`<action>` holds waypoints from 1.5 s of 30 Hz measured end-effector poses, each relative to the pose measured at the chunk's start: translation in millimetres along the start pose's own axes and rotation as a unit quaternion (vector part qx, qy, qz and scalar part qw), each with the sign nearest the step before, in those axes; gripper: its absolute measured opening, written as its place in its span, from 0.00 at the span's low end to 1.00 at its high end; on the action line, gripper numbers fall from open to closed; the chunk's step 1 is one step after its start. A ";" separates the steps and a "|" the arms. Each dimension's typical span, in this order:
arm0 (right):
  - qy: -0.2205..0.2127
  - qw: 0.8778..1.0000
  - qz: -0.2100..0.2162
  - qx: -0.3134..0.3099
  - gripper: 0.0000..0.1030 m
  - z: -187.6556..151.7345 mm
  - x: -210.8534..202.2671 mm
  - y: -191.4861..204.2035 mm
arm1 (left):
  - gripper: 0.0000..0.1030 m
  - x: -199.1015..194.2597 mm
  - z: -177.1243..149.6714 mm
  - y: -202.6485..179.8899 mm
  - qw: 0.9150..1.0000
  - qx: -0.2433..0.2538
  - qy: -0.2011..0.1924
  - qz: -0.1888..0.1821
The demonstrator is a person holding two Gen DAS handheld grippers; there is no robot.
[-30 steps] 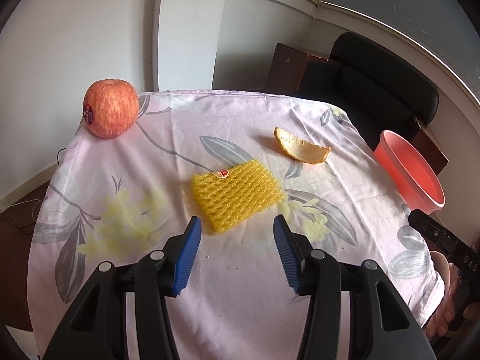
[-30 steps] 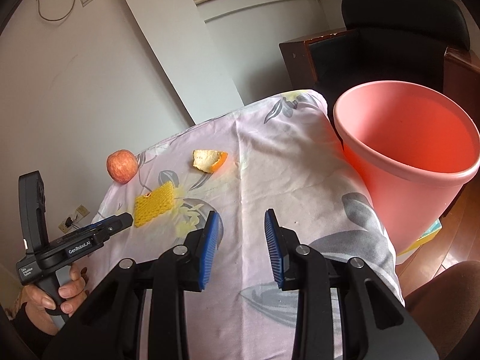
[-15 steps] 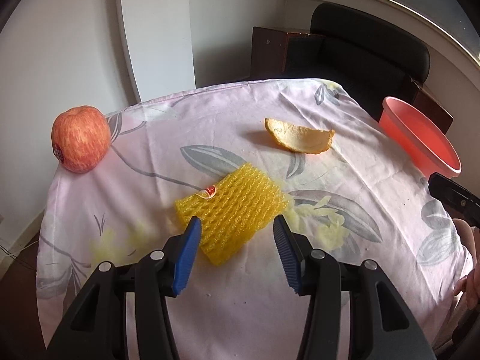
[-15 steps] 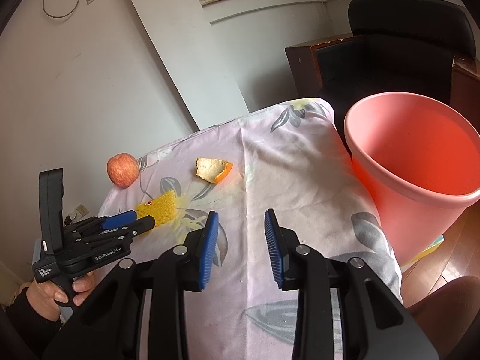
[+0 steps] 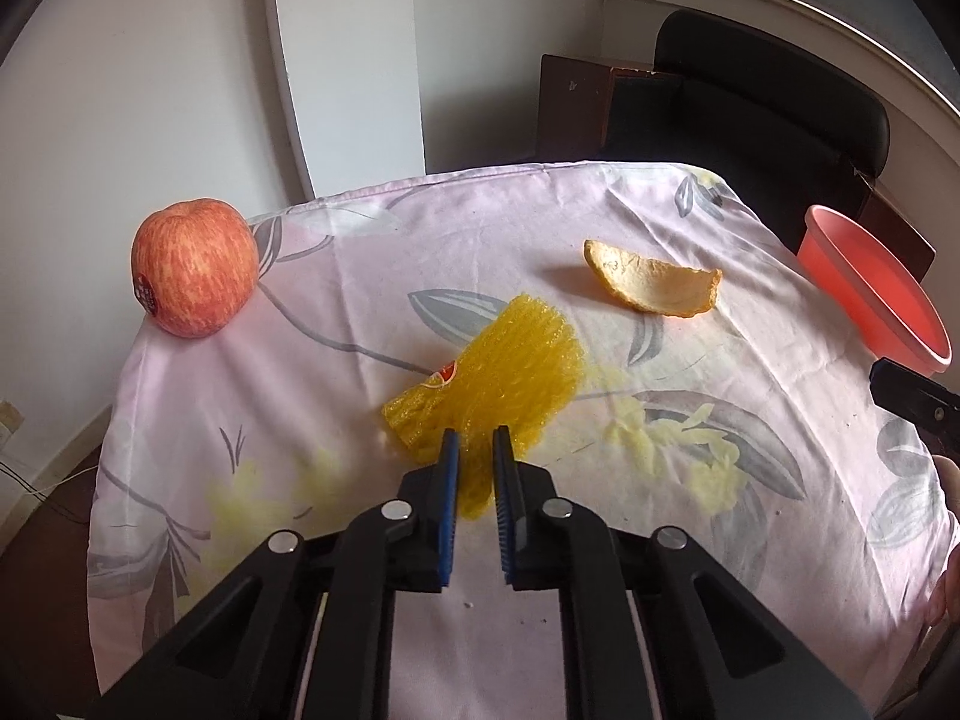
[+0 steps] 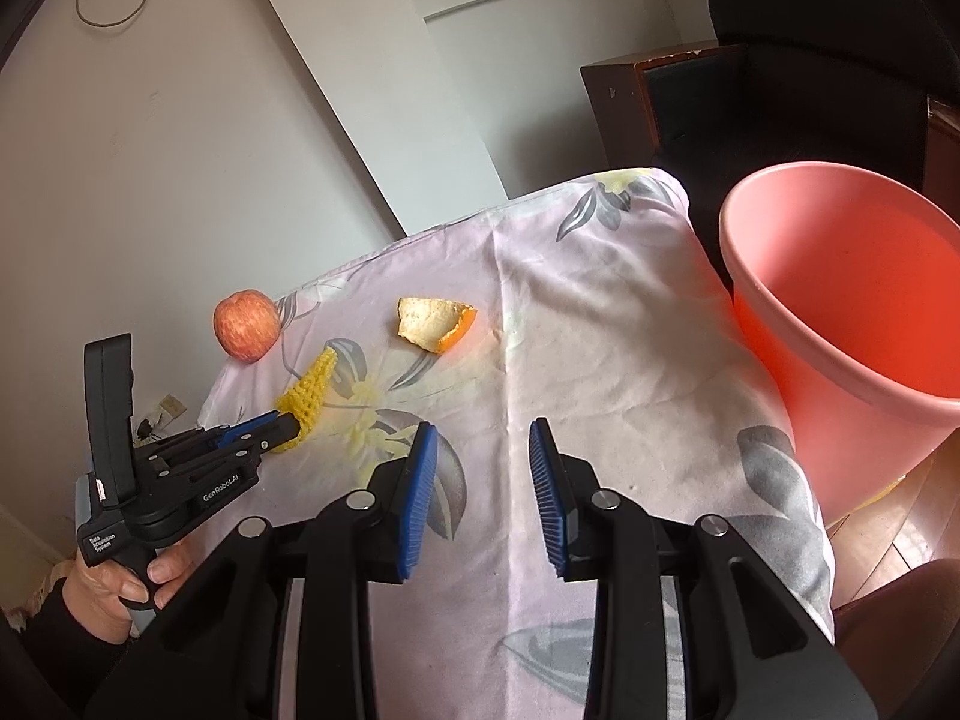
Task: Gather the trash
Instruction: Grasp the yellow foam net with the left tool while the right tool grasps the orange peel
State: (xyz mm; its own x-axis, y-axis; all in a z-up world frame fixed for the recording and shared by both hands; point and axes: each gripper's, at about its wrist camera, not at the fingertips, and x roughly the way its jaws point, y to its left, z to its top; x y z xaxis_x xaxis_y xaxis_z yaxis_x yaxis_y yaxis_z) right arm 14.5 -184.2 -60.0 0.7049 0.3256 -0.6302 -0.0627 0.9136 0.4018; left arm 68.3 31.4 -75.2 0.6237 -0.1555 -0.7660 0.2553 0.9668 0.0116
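My left gripper (image 5: 476, 456) has just closed its jaws onto the near corner of one yellow foam net sleeve (image 5: 498, 378); its far end rests on the floral tablecloth (image 5: 336, 276) and its long axis runs away from me toward the orange peel (image 5: 654, 285). My right gripper (image 6: 483, 468) stands partly open and empty. Counted: one ribbed mesh sleeve, one curled peel, one round streaked apple (image 5: 193, 267), one smooth pink plastic bin (image 6: 840, 324) beside the table edge.

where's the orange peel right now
The peel lies on the tablecloth, right of the foam net in the left wrist view, with the pink bin further right.
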 end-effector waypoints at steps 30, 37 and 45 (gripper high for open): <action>0.068 0.997 -0.025 0.015 0.32 63.5 122.2 8.8 | 0.07 -35.0 -17.5 31.5 0.993 -0.100 -0.018 -0.068; 0.069 0.997 -0.023 -0.011 0.09 59.1 123.2 17.8 | 0.07 -38.3 -15.5 27.6 0.992 -0.101 -0.023 -0.067; 0.035 0.999 -0.013 -0.032 0.06 49.1 80.9 28.2 | 0.07 -47.5 -11.6 18.3 0.993 -0.097 -0.032 -0.065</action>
State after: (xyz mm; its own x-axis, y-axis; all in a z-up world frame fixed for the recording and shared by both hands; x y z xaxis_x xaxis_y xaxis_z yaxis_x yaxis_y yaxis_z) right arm 104.4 -144.1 -67.0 0.6567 0.3153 -0.6851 -0.0910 0.9349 0.3430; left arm 34.8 58.8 -46.0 0.6417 -0.2884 -0.7107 0.1936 0.9575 -0.2137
